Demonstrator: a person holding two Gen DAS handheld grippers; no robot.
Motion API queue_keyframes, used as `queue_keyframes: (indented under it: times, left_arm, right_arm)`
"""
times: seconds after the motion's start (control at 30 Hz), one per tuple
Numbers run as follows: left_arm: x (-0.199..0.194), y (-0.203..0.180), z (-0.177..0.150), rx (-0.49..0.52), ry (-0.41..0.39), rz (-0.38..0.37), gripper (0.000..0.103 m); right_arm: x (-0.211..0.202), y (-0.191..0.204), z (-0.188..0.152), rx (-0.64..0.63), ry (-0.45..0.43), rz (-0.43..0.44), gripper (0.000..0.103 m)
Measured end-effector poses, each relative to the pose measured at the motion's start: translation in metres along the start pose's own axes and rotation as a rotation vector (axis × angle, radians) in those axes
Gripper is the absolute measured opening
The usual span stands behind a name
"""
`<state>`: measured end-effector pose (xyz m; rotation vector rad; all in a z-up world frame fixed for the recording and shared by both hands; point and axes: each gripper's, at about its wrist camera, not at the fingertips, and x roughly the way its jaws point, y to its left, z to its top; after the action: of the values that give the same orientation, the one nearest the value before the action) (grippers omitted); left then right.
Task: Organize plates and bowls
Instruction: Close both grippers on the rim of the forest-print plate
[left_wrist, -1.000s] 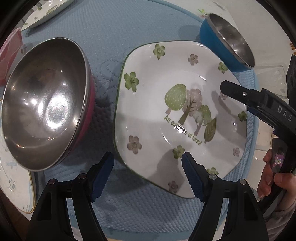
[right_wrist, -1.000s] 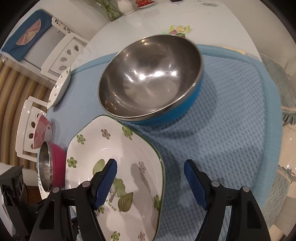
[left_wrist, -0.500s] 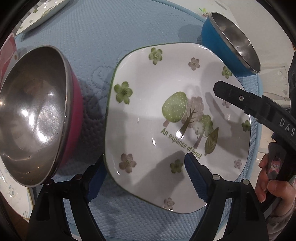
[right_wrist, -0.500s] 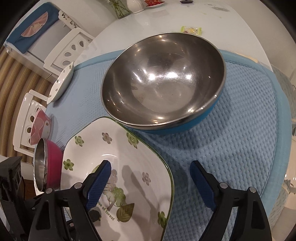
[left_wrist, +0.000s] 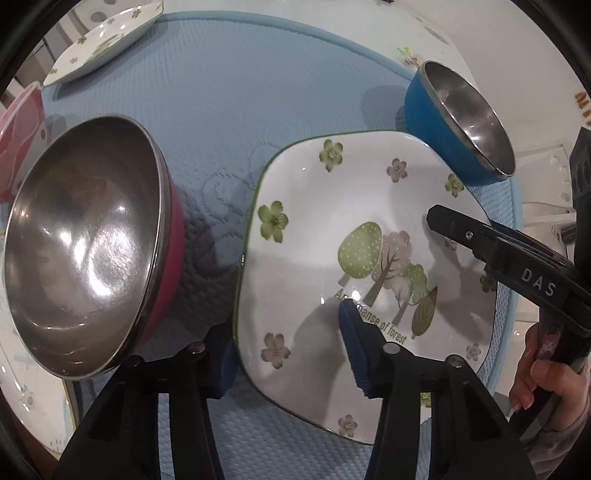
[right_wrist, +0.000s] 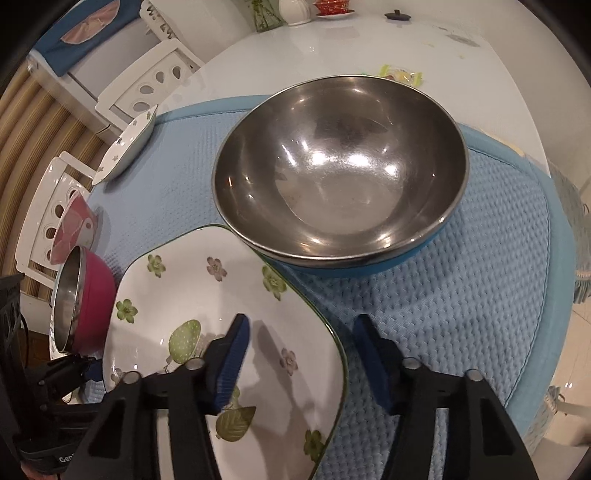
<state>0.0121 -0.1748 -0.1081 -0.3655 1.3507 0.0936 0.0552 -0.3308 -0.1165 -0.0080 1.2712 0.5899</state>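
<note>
A square white plate with green and pink flowers (left_wrist: 351, 258) lies on the blue mat (left_wrist: 229, 110). My left gripper (left_wrist: 290, 354) straddles its left rim, one blue pad outside by the mat and the other over the plate's face. Its jaws are closing and do not pinch the rim. My right gripper (right_wrist: 301, 363) straddles the opposite rim of the plate (right_wrist: 207, 295) the same way, jaws closing with a gap left. A steel bowl with a pink outside (left_wrist: 85, 251) stands left of the plate. A steel bowl with a blue outside (right_wrist: 340, 192) stands beyond it.
A second floral plate (left_wrist: 99, 40) sits at the mat's far left corner, with a pink patterned cup (left_wrist: 18, 136) near it. A person's hand (left_wrist: 535, 373) holds the right gripper's handle. White chairs (right_wrist: 147, 85) stand beyond the white table (right_wrist: 332, 48).
Both pairs of jaws widened a little, then narrowed around the plate's two rims. The left gripper slid toward the plate, away from the pink bowl.
</note>
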Motion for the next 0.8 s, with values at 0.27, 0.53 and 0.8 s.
queue_keyframes:
  times: [0.27,0.53,0.8]
  left_arm:
    - [-0.006,-0.004,0.001,0.037,-0.026,0.007,0.04]
    - [-0.017,-0.01,-0.006,0.049,-0.026,-0.032,0.04]
    - [-0.031,-0.009,-0.01,0.053,-0.032,-0.061,0.04]
  right_arm:
    - [-0.004,-0.004,-0.004,0.012,0.008,0.034,0.044]
    - [-0.019,-0.012,-0.01,0.068,0.002,0.056,0.044]
    - [-0.041,-0.016,-0.014,0.106,-0.013,0.077,0.044]
